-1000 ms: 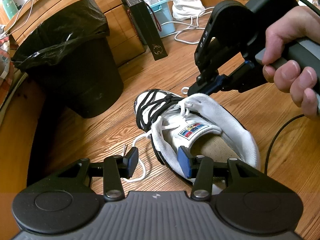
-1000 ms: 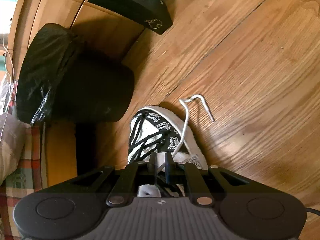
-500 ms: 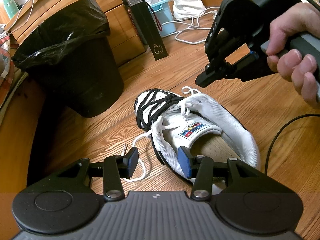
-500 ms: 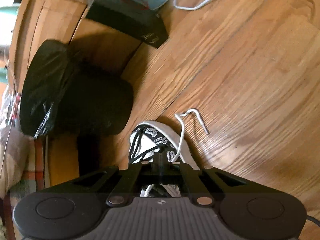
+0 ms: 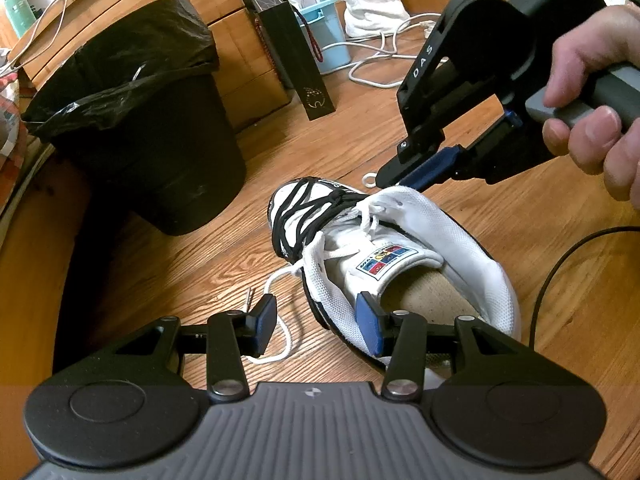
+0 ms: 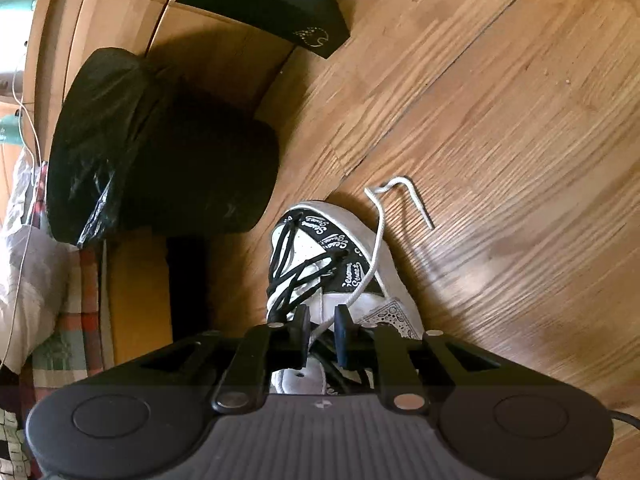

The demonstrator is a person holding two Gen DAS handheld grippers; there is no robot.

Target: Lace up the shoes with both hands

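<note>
A white shoe [image 5: 404,264] was seen lying on the wooden floor [image 5: 500,216], its toe, crossed with black laces [image 5: 308,212], turned toward a black bin [image 5: 144,120] lined with a black bag. The left tool [image 5: 316,322] was held low over the heel end with its jaws spread; the shoe's near collar wall lay between them, one blue pad [image 5: 368,324] sitting inside the opening and the other outside, and no pressing on the wall could be made out. A loop of white lace [image 5: 280,312] was seen on the floor just beside the outer pad, its tip lying near the shoe's side. The right tool [image 6: 322,334], gripped by a hand [image 5: 592,100], was poised over the far side of the shoe by the upper eyelets; its jaws had just been opening and stood slightly parted, with a white lace strand [image 6: 374,248] running up between them and untouched by either pad. That strand was seen trailing over the toe side and out onto the floor, ending in a bent tip. A black bag [image 5: 292,60] was leaned against a wooden cabinet [image 5: 236,52] behind the bin, with a blue tub [image 5: 328,36] and white cables [image 5: 380,60] beyond
</note>
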